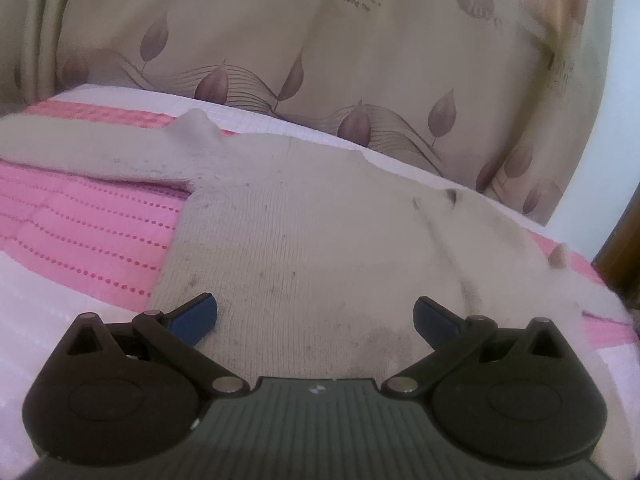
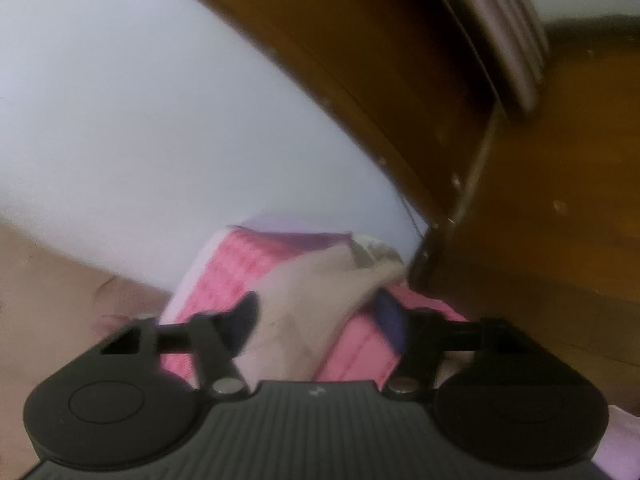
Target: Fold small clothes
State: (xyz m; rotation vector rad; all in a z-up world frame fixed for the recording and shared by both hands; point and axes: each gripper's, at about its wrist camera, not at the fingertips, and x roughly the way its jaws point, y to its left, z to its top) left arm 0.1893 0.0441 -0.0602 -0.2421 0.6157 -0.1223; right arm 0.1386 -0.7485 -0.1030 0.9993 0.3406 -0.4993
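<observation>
A cream knit sweater (image 1: 300,220) lies spread flat on a pink and white bed cover (image 1: 80,232). One sleeve (image 1: 100,144) stretches out to the left; the other side bunches up at the right (image 1: 500,232). My left gripper (image 1: 315,308) hovers open over the sweater's near part, blue pads wide apart, holding nothing. The right wrist view is blurred. There my right gripper (image 2: 316,300) stands partly open over the pink cover (image 2: 232,272), with a cream sleeve (image 2: 320,276) lying between its fingers; I see no clear pinch on it.
A beige curtain (image 1: 280,40) with leaf prints hangs behind the bed. Dark wooden furniture (image 2: 520,160) rises close on the right of the bed's corner, beside a white wall (image 2: 160,100). Its wooden edge (image 1: 616,264) also shows at the far right.
</observation>
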